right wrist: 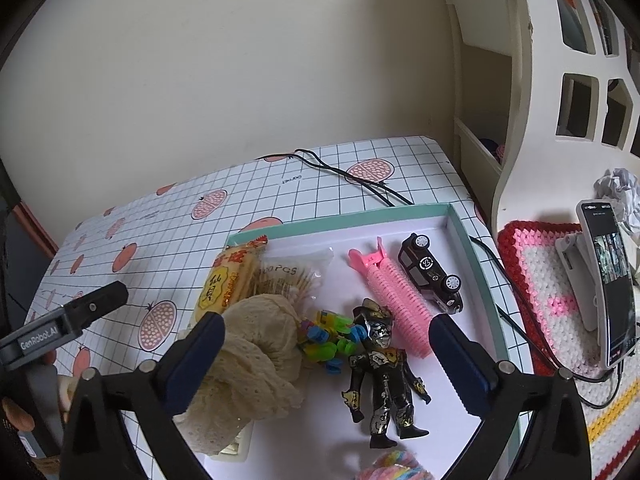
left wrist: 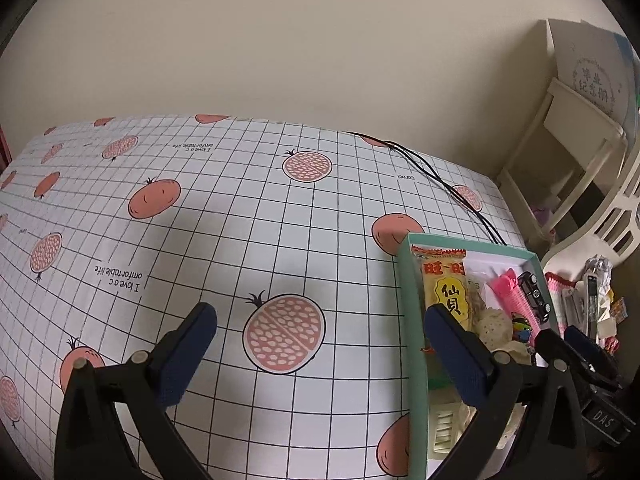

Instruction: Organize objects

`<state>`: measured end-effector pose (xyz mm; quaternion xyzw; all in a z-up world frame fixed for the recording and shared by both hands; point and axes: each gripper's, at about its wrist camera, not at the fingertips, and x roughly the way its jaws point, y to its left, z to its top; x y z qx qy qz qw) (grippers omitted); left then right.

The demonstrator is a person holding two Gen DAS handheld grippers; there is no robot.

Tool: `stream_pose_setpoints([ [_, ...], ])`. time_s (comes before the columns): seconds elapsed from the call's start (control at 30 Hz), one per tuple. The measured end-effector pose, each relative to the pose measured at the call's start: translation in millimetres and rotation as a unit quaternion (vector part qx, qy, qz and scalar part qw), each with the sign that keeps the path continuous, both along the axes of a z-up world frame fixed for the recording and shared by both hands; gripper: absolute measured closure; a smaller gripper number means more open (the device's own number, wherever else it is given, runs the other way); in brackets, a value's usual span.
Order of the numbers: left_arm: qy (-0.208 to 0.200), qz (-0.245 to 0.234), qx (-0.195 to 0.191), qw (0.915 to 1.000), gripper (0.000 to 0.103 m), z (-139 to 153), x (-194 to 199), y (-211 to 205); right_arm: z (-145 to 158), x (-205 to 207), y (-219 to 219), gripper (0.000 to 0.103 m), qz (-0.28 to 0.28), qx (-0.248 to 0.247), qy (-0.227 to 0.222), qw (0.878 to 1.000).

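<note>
Right wrist view shows the right gripper (right wrist: 326, 356) spread wide and empty at lower centre, above toys gathered in the teal box (right wrist: 460, 224), apparently for tidiness.

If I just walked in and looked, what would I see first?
Probably the shallow green-edged box full of little things: a black-and-gold toy figure lying near the front, a pink hair roller beside it, and a black toy car toward the far right corner. Next, the checked tablecloth with pink pomegranates, bare to the left of the box.
</note>
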<state>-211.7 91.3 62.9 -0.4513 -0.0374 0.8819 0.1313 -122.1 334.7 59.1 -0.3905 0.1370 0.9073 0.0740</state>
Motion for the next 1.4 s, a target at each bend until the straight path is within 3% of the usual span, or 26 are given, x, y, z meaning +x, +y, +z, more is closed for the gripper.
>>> stream_pose_setpoints([
  [0.63,-0.004,0.052,-0.014,0.9986,0.0,0.7,11.6,-22.5,6.3,8.5,-17.9,0.0,0.003,-0.015,-0.002,1.0],
  [1.0,0.019,0.026,-0.048,0.9983,0.0,12.8,40.8,-21.2,23.0,29.4,-44.5,0.0,0.016,0.002,0.004,1.0],
  [1.4,0.017,0.035,-0.044,0.9983,0.0,9.3,82.2,-36.9,32.9,67.2,-64.9,0.0,0.015,-0.003,0.013,1.0],
])
